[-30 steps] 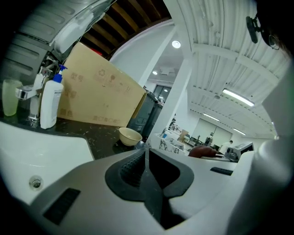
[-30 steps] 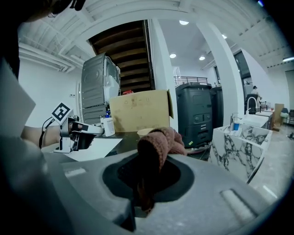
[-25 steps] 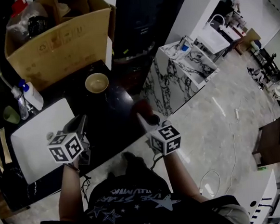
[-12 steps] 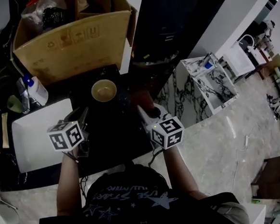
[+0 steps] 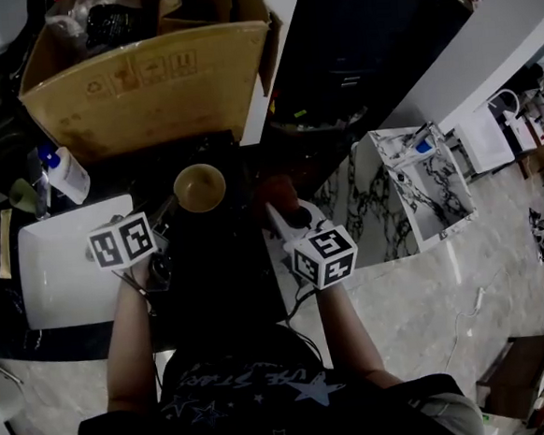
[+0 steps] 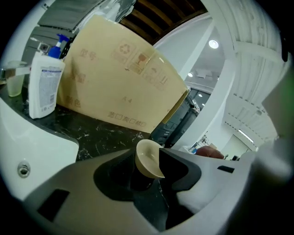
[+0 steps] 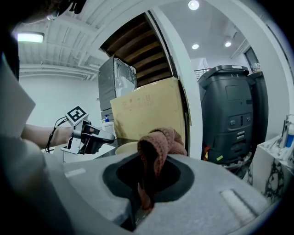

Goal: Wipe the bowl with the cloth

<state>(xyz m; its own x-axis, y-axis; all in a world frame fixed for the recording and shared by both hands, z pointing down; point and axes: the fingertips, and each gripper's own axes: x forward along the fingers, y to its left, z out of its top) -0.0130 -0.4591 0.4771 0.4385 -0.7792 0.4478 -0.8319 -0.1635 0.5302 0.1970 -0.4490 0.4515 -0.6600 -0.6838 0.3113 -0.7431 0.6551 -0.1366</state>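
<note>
Head view with both gripper views, near to far. The person's forearms (image 5: 122,336) reach out over a dark counter (image 5: 225,272). The left gripper (image 6: 147,161) points at the bowl (image 5: 199,187). Its jaws are opening, and the bowl's near rim shows in the gap at their tips. No pad can be seen pressing on it. The right gripper (image 7: 140,186) is clamped on a reddish-brown cloth (image 7: 161,143), which bunches up above the closed jaws and hangs down between them. In the head view the cloth is just right of the bowl, and contact between the two cannot be judged. The bowl is cream, stands upright on the counter, and looks empty. A white sink (image 5: 61,275) is let into the counter to the left of the left gripper. Beyond the sink stand a white bottle (image 6: 43,85) with a blue pump and a pale green cup (image 6: 14,79). A cardboard box (image 5: 139,81) stands behind the bowl. A dark bin (image 7: 229,114) stands further off to the right of the box.
</note>
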